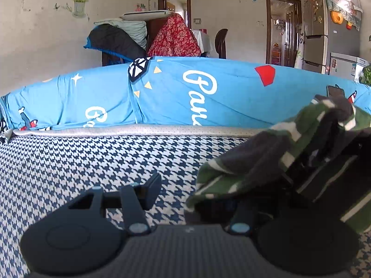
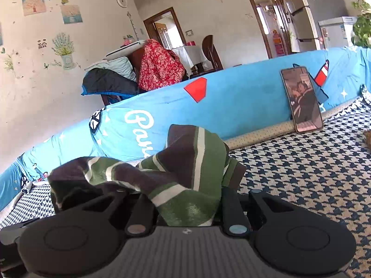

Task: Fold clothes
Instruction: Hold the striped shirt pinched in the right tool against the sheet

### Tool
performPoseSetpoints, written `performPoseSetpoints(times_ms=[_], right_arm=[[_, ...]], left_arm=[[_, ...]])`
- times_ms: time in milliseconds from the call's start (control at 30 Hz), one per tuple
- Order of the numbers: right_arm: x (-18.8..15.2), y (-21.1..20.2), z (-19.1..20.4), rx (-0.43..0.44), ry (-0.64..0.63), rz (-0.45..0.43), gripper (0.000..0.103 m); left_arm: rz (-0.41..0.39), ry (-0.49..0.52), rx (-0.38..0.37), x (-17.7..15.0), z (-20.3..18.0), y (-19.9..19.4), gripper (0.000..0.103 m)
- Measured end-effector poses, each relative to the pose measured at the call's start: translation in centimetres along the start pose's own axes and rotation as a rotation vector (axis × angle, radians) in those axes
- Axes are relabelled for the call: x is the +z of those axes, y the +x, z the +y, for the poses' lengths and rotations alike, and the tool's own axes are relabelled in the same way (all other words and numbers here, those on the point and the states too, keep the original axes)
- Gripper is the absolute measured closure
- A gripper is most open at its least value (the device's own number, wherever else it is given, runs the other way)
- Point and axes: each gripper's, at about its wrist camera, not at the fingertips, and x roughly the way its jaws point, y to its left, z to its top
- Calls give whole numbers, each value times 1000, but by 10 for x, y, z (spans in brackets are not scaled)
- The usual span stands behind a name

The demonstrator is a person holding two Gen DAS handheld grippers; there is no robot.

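Nearest the right wrist camera, right claw (image 2: 185, 206) is clamped on a bunched fold of the striped garment (image 2: 185, 162), green/dark brown/white; cloth is draped over both fingers and humps up over the houndstooth cover (image 2: 301, 173), trailing off to the left. Stripes run every way, so no clear long axis. In the left wrist view, left claw (image 1: 183, 199) is at its narrowest; left finger (image 1: 148, 190) is bare, the right one is buried under the same garment (image 1: 266, 162), so I can't tell whether cloth is pinched. Garment climbs from there toward upper right. Further back, phone (image 2: 301, 99) leans upright on the blue printed backrest (image 2: 231, 106), long axis vertical.
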Motion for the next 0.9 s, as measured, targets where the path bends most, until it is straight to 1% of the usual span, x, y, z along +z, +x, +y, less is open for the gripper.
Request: performPoseSetpoints(times_ms=[67, 133, 200, 333, 467, 633, 900], right_arm=[[1, -5, 3, 21, -6, -7, 85], [1, -8, 5, 36, -12, -10, 85], [2, -13, 7, 54, -18, -14, 85], [1, -27, 13, 91, -29, -29, 85], [-2, -44, 19, 116, -56, -46, 85], [-4, -66, 24, 145, -60, -73, 85], [-5, -101, 20, 183, -42, -128, 85]], left_arm=[[-33, 6, 30, -3, 6, -13, 52], [-47, -12, 62, -8, 13, -25, 52], [-42, -47, 80, -17, 20, -37, 52], [-24, -41, 122, -33, 24, -56, 52], [3, -69, 133, -43, 29, -76, 52], [-19, -41, 169, -42, 27, -103, 52], [-70, -36, 177, -31, 24, -141, 51]])
